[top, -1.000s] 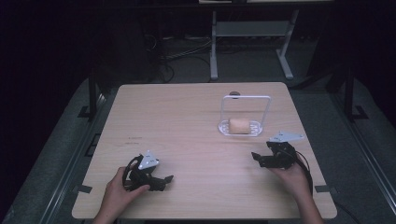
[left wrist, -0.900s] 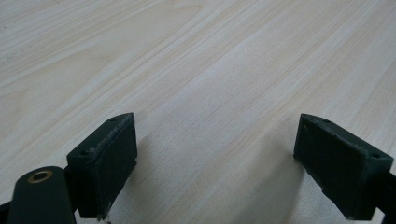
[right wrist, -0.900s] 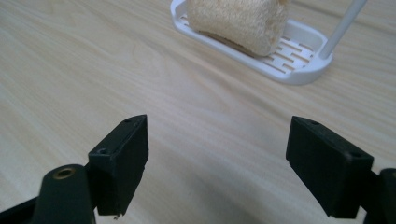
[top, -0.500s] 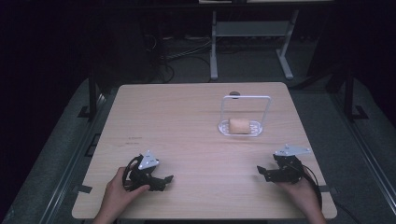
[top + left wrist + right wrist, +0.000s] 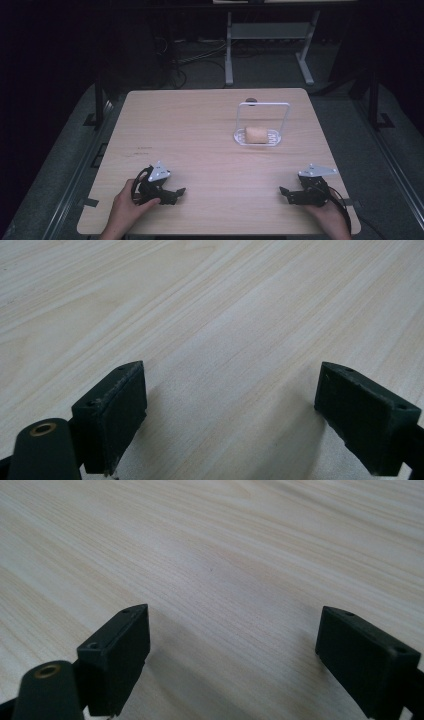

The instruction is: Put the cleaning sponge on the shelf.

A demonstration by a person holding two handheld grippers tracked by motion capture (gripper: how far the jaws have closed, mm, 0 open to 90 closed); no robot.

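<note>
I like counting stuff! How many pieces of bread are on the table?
1. The bread lies in the white wire rack toward the table's far right.

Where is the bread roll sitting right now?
In the high view, the bread roll lies in the white wire rack on the table's far right part, well ahead of the right gripper, which rests near the front edge.

Both grippers I'm running are matte black. The left gripper (image 5: 176, 191) and right gripper (image 5: 286, 192) each carry a pale grey three-cornered plate on top. Up close, the pads (image 5: 120, 410) are chunky rectangular blocks with worn, chipped edges and small screw holes in the top face. There's a brass-ringed hole (image 5: 48, 670) on the arm beside one jaw. A black cable (image 5: 343, 204) trails off the right one.
</note>
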